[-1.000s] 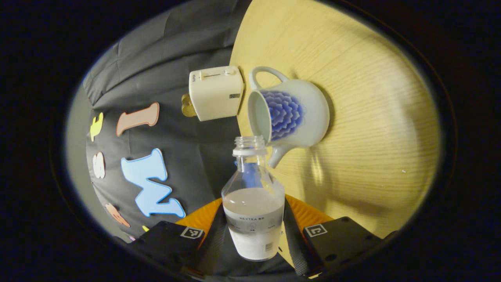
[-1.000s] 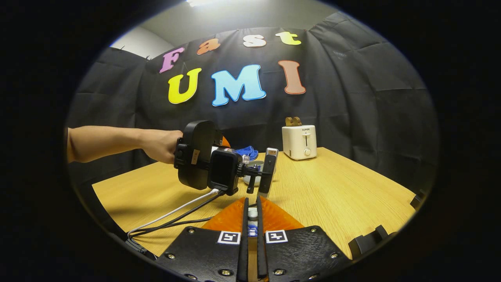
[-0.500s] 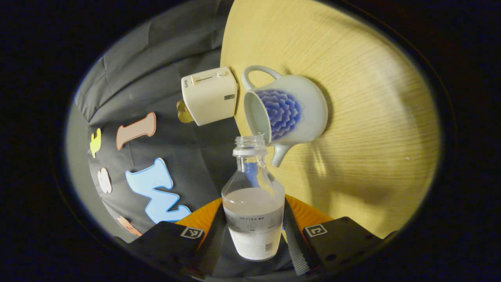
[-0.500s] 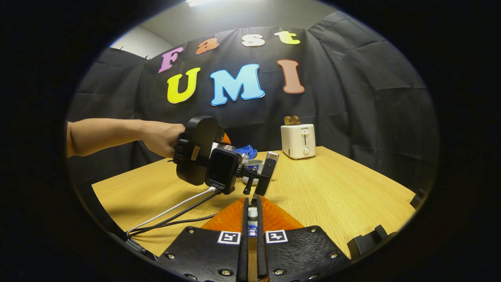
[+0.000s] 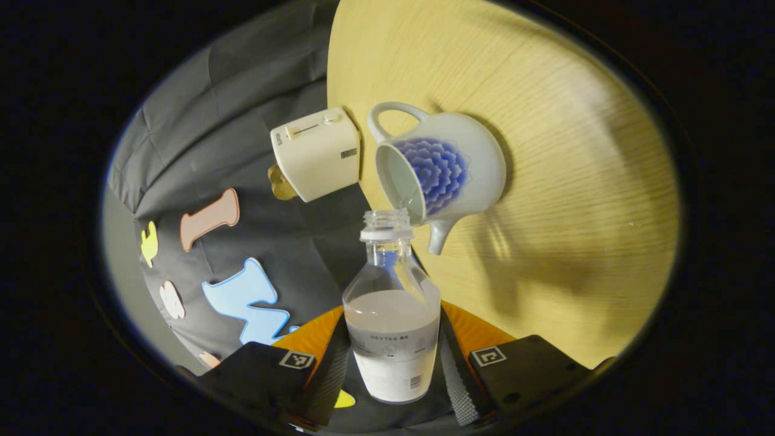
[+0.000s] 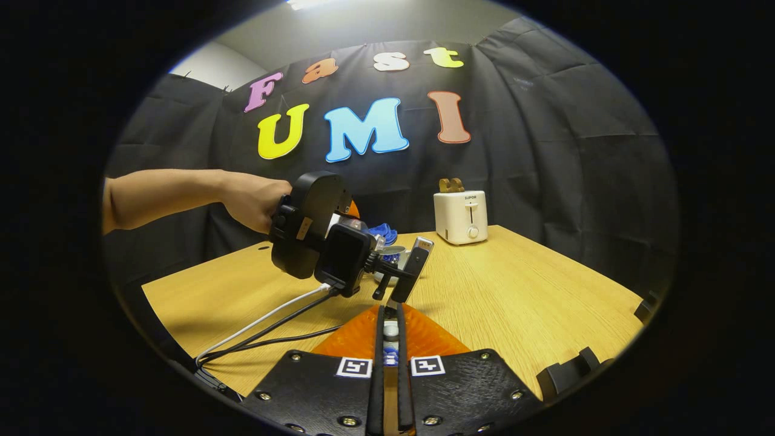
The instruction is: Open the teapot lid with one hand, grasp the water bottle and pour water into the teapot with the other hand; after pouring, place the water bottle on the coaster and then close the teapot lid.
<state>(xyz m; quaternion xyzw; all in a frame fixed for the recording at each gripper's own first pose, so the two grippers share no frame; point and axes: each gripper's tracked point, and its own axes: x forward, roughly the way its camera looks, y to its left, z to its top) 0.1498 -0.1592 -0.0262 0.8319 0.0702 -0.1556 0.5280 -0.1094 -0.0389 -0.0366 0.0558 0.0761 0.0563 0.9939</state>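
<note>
Here the left gripper [image 5: 392,363] clamps the bottle [image 5: 392,315], tipped with its neck at the open mouth of the teapot [image 5: 451,166] just ahead on the table [image 5: 575,181]. The right gripper [image 6: 387,345], jaws nearly together, holds the lid [image 6: 391,332].

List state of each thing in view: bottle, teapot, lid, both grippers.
Bottle: uncapped, part full, tipped toward teapot mouth.
Teapot: open, on table.
Lid: off, pinched between right gripper's fingers.
Left gripper: shut on bottle.
Right gripper: shut on lid.
Toaster: upright.
</note>
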